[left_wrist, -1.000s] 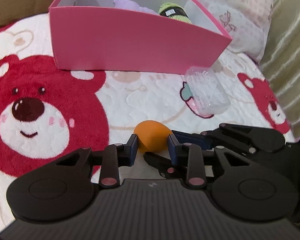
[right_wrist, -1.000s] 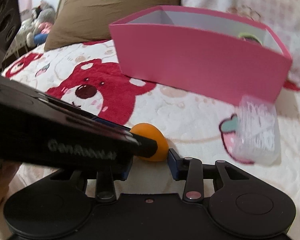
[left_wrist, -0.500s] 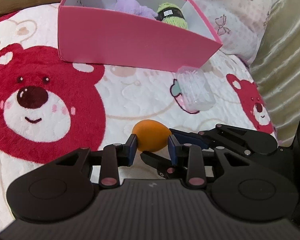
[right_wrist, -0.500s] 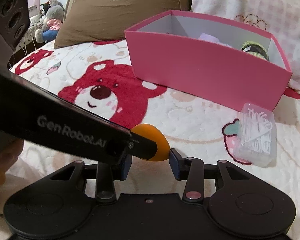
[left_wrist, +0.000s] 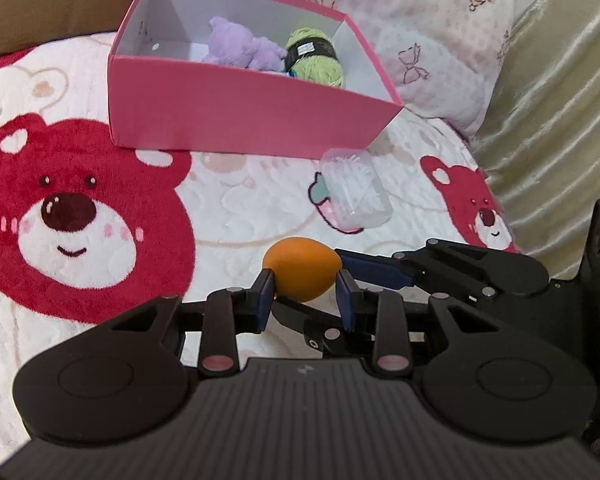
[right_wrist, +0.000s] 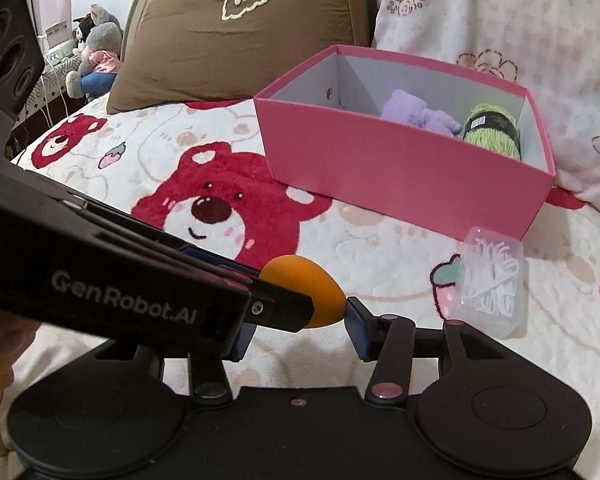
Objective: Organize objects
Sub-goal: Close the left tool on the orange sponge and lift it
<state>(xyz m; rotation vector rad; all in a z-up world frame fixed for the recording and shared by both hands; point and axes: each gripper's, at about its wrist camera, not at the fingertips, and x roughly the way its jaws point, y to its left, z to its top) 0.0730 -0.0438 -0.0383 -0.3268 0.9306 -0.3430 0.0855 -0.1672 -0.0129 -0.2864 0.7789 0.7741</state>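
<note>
- The left hand-held gripper (left_wrist: 304, 294) points forward and steeply down, its two blue-padded fingers (left_wrist: 265, 294) drawn close and pressing on either side of an orange egg-shaped sponge (left_wrist: 302, 274), which it carries.
- The right hand-held gripper (right_wrist: 300, 330) comes in from the right of the left one, crossing beneath it; its jaws have just been opening, and its right blue pad (right_wrist: 358, 330) stands just beside the sponge's tip.
- A bit of the person's hand (right_wrist: 0, 344) shows at the left edge of the right wrist view.
</note>
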